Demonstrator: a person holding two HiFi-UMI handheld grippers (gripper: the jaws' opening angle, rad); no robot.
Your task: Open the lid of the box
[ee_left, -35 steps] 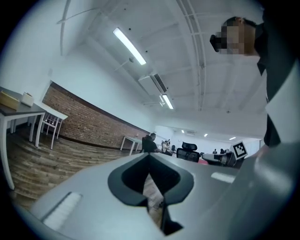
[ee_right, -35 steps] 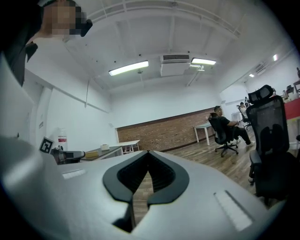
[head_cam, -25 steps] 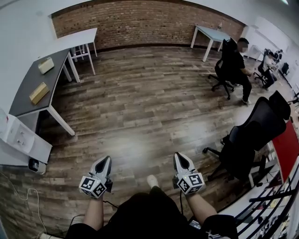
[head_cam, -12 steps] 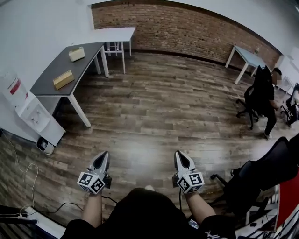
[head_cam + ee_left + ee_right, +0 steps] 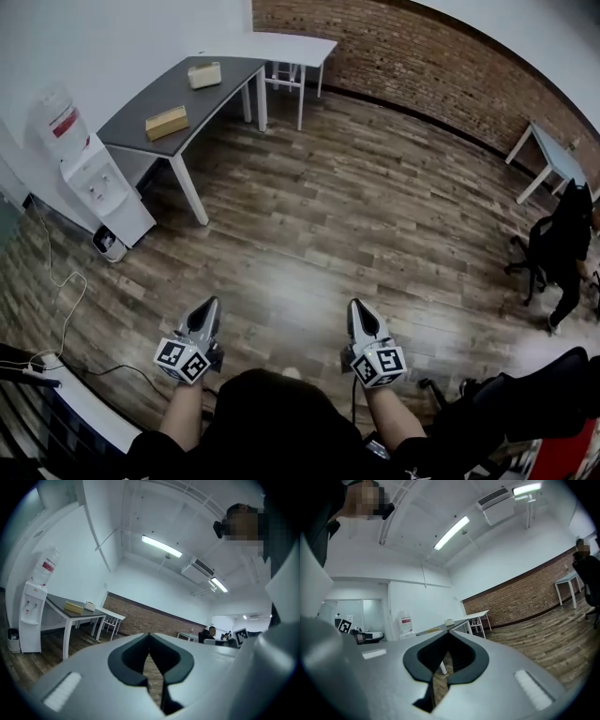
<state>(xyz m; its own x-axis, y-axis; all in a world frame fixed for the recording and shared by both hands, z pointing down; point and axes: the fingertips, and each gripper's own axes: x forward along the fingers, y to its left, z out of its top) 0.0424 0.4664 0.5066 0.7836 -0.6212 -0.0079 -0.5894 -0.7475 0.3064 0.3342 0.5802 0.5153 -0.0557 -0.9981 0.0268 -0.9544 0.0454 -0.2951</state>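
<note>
Both pairs of jaws together and empty, boxes far off at eleven o'clock

The left gripper and right gripper each have their jaws pressed together on nothing, side by side above the wooden floor. Well apart from them, at eleven o'clock, a grey desk carries a tan box and, farther back, a pale box.

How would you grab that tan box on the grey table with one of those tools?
Likely pinch the tan box across its narrow width, coming from above or from the grey table's floor side, since it lies flat and oblong with the wall behind. Its lid is too small to make out.
</note>
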